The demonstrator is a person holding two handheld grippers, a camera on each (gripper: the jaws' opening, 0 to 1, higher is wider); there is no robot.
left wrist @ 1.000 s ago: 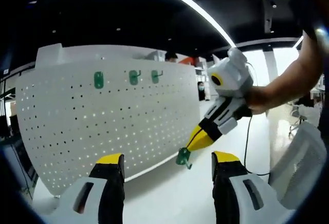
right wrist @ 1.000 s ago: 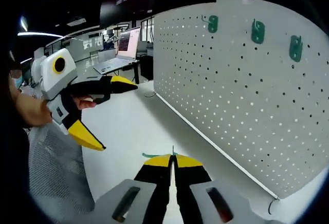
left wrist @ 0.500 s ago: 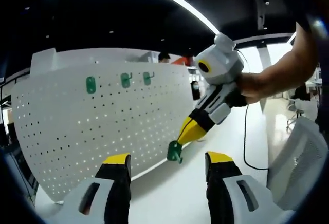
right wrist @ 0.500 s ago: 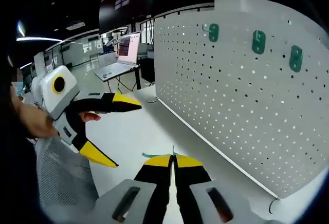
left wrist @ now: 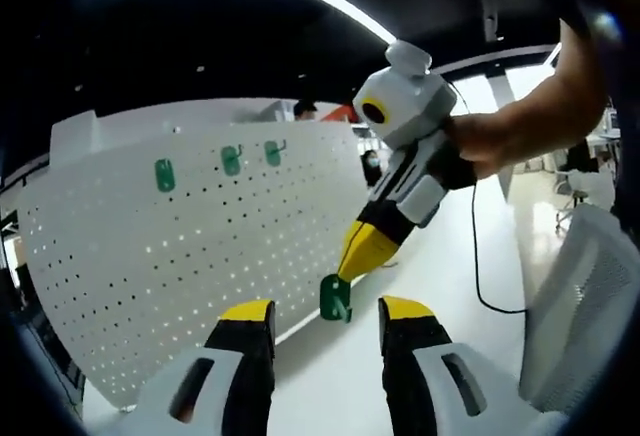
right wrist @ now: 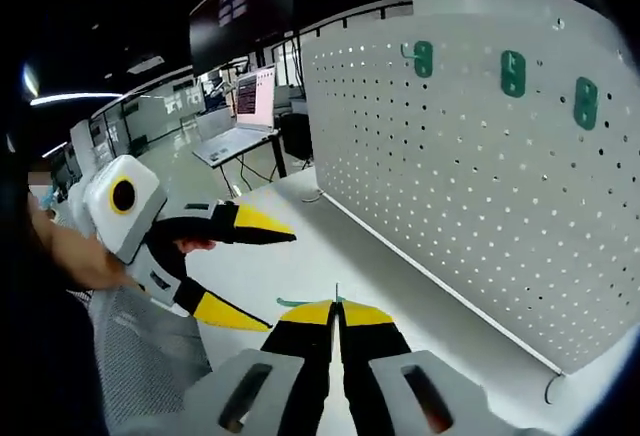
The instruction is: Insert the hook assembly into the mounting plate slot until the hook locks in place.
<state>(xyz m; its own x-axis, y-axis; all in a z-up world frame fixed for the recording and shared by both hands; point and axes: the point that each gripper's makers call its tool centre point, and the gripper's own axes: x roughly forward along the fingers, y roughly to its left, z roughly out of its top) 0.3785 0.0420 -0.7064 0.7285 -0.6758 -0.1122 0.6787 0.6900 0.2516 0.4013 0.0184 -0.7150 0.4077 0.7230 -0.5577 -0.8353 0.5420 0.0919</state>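
Note:
A white pegboard mounting plate [left wrist: 150,256] stands upright on the white table, with three green hooks [left wrist: 231,160] seated in its top row. My right gripper [left wrist: 352,256] comes in from the right, shut on a loose green hook assembly [left wrist: 336,298] that hangs just above and between my left gripper's [left wrist: 326,311] open yellow-tipped jaws. In the right gripper view the mounting plate [right wrist: 480,196] is to the right with its green hooks [right wrist: 513,73]. My right gripper [right wrist: 337,313] is shut on a thin green sliver of the hook assembly [right wrist: 298,302], and the left gripper [right wrist: 280,283] stands open close by on the left.
A person's arm [left wrist: 540,126] holds the right gripper, and a hand [right wrist: 75,256] holds the left one. A grey mesh chair [left wrist: 590,296] sits at the right. A black cable [left wrist: 476,266] trails over the table. An open laptop [right wrist: 250,101] stands on a far desk.
The right gripper with the hook assembly has drawn closer to the left gripper's jaws. The left jaws have narrowed but stay open. Both views have shifted slightly against the mounting plate.

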